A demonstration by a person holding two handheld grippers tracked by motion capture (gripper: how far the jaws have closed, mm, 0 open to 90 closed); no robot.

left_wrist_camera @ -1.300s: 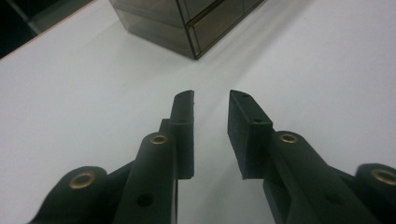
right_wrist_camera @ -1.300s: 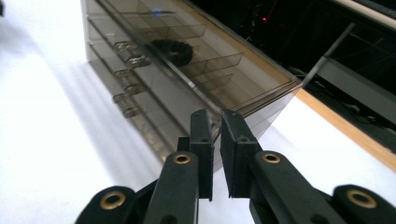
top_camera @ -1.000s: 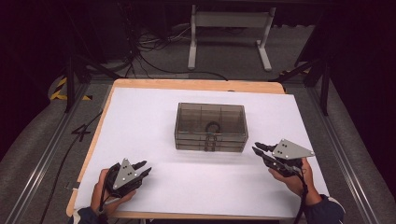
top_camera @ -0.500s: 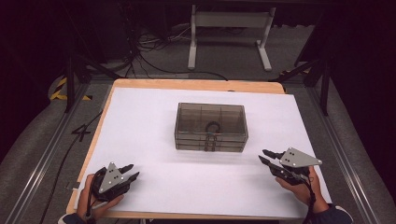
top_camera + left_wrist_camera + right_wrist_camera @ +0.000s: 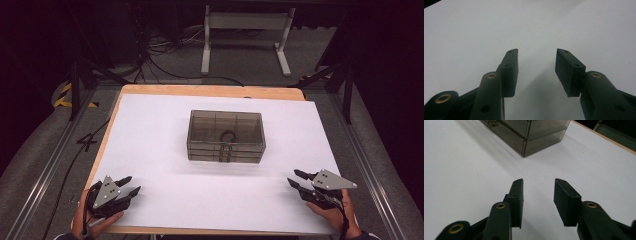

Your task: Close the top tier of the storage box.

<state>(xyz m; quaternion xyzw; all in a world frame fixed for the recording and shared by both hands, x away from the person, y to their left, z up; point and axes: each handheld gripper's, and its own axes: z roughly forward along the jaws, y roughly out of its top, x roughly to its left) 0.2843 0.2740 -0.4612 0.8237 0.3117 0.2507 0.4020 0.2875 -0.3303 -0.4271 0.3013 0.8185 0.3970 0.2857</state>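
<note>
**Smoked plastic box waiting mid-bench, both grippers standing off**

The bench is carrying a translucent grey compartment box at its centre, lid closed, a dark latch sitting on its near face. It is probably handling as light, stiff and slick, so squeezing the side walls or working the latch seems safest. The left hand-held gripper and right hand-held gripper are resting near the front corners, well apart from it, jaws spread and empty.
</note>
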